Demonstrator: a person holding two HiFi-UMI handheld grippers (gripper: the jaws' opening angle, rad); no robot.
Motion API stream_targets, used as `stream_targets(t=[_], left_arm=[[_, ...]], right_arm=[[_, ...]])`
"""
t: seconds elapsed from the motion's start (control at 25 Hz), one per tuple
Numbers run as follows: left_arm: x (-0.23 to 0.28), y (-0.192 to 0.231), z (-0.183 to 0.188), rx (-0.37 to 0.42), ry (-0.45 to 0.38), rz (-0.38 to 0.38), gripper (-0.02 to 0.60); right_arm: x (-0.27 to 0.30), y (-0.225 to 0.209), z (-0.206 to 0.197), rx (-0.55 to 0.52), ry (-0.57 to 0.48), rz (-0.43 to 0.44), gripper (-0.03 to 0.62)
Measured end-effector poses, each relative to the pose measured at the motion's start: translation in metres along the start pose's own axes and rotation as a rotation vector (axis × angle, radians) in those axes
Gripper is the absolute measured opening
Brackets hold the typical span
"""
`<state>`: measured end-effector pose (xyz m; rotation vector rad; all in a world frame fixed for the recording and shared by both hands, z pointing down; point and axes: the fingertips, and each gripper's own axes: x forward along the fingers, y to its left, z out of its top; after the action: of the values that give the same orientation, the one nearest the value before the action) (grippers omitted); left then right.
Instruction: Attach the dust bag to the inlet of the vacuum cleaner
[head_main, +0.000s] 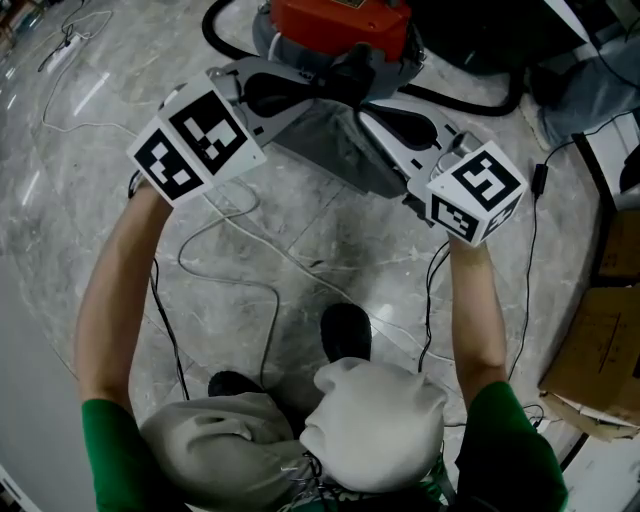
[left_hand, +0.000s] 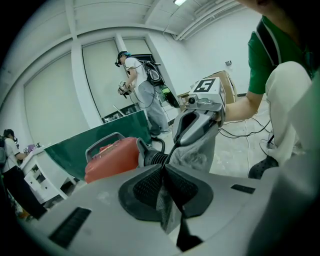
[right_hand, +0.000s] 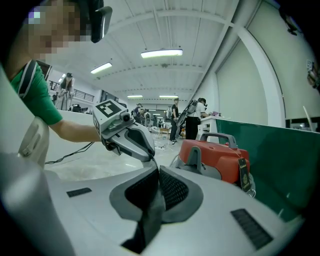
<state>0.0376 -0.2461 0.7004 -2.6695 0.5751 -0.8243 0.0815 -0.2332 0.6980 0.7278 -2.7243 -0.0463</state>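
pinching dust bag in both jaws

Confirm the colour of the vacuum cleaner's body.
The vacuum cleaner body is red, with a grey handle; it shows best in the right gripper view.

A cardboard box sits at the marble floor's right edge; a thin white cable loops across it.
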Motion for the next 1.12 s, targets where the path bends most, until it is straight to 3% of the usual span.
stream_targets(t=[0.48,0.8,1.12], left_arm=[[0.014,0.011,0.003,0.005,-0.003,0.013,0.025],[0.011,0.017,-0.003,-0.01,-0.043,0.035,0.026],[0.02,0.019,-0.006,0.006,-0.039,0.033,0.029]], right_arm=[[0.001,-0.02,-0.003,0.038,-0.037,0.006,0.015],[0.01,-0.023,0.001,-0.067,0.017,0.001,0.018],[0.01,-0.029,-0.005,-0.007,-0.015,-0.018,0.018]])
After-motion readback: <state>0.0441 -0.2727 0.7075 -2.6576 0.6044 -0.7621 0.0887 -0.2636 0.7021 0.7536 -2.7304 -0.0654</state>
